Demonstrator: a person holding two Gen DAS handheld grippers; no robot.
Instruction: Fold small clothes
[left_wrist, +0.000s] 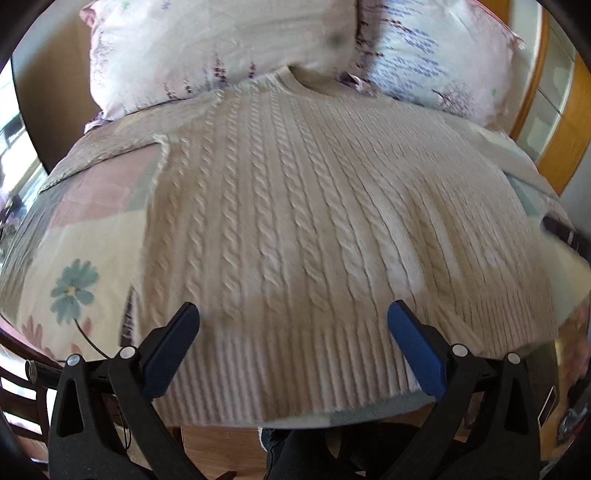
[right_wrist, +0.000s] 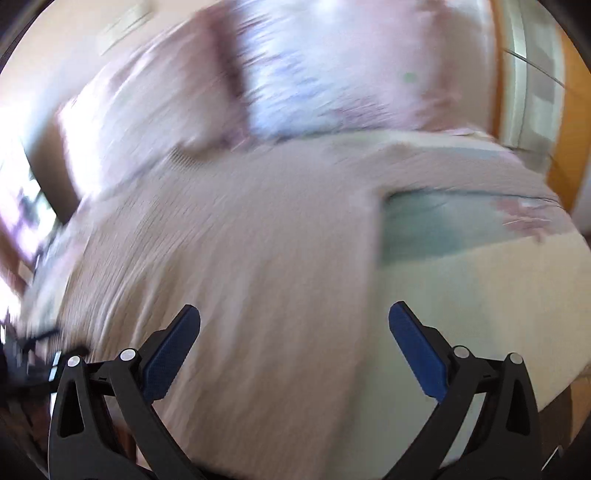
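you see a cream cable-knit sweater (left_wrist: 295, 221) on a pastel patchwork bedspread (left_wrist: 85, 236) with a teal flower, lavender-print pillows (left_wrist: 207, 48), blue finger pads (left_wrist: 417, 350)

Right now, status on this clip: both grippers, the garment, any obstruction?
Left hand-held gripper open, empty, over the hem. Right hand-held gripper open, empty; view blurred. Cream cable-knit sweater flat on the bed, unfolded. Nothing in the way.

Cream cable-knit sweater (left_wrist: 295, 229), matt printed cotton bedspread (left_wrist: 85, 236), glossy wooden door (left_wrist: 569, 140)
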